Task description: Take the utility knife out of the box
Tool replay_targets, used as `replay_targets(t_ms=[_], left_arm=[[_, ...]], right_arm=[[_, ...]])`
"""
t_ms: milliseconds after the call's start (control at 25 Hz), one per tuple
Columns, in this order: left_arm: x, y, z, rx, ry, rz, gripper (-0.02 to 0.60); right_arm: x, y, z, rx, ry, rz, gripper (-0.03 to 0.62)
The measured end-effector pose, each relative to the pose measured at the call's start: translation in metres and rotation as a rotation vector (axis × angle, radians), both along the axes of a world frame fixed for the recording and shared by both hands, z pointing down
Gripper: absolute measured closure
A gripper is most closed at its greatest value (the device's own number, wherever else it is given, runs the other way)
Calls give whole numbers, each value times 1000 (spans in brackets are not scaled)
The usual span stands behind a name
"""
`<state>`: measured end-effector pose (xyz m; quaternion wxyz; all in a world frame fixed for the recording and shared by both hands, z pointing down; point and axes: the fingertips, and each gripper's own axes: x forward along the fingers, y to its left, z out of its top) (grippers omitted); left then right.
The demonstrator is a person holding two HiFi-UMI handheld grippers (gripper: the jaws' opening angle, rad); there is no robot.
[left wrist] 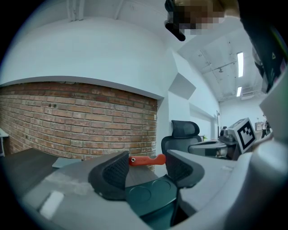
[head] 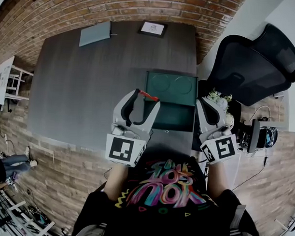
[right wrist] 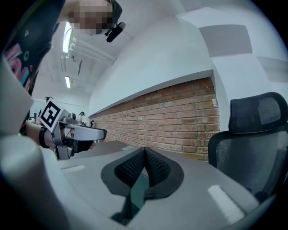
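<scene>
A red utility knife (head: 148, 95) hangs crosswise in my left gripper (head: 147, 96), above the near left corner of the dark green box (head: 172, 122). In the left gripper view the knife (left wrist: 146, 160) spans the gap from one pad to the other, with the jaws wide and pressing on its two ends; the box (left wrist: 148, 197) lies below. My right gripper (head: 209, 100) is at the box's right side. Its pads (right wrist: 155, 168) meet at the tips, and a strip of the green box (right wrist: 135, 193) shows in the gap under them. I cannot tell whether they pinch the box's edge.
The box rests on a dark grey table (head: 81, 88). A grey pad (head: 95, 33) and a framed card (head: 152, 28) lie at the far edge. A black office chair (head: 256, 61) stands right of the table, with white flowers (head: 218, 97) beside my right gripper.
</scene>
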<state>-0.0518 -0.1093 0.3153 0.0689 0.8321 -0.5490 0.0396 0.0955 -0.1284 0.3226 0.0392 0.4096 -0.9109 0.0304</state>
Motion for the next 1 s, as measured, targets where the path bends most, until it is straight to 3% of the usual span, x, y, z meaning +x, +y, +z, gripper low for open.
replay_targets(t_ms=[1000], left_arm=[[4, -4, 14, -42, -5, 43, 318]], right_arm=[[-3, -1, 9, -33, -8, 11, 595]])
